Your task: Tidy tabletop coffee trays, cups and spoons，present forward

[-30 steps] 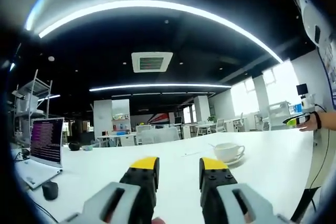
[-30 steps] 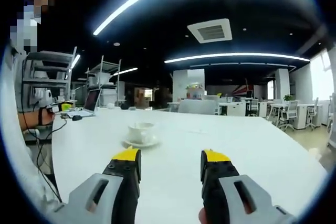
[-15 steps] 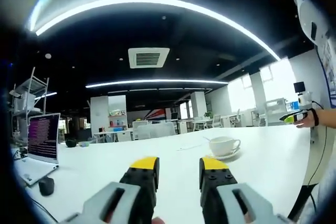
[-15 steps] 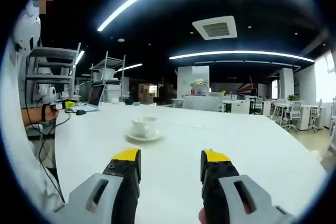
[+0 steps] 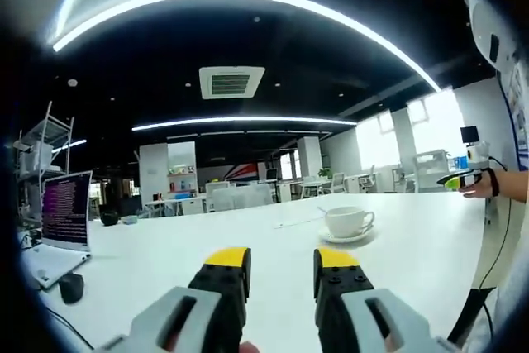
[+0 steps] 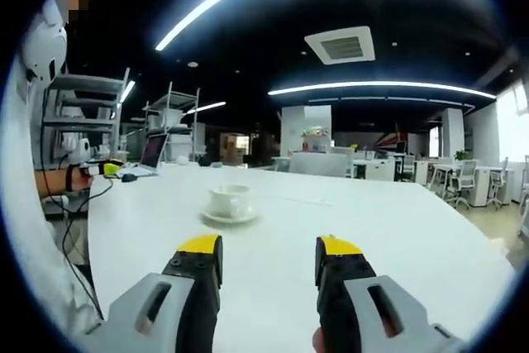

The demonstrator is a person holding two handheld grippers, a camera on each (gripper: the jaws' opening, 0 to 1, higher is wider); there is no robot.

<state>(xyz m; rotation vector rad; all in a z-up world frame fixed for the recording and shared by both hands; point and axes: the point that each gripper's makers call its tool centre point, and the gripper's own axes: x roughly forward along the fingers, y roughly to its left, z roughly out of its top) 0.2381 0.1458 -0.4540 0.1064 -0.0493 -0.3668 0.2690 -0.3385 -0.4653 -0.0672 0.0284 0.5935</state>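
Approach stage: both the left gripper (image 5: pixel 281 264) and right gripper (image 6: pixel 269 252) were parted and empty. The cup (image 6: pixel 227 201) sat on its saucer (image 6: pixel 227 217) mid-table, apparently spoonless; next move requires reaching forward

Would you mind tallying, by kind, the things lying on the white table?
Cups: 1, white.
Saucers: 1, under the cup.
Laptops: 1, open.
Computer mice: 1, dark.
Total: 4.
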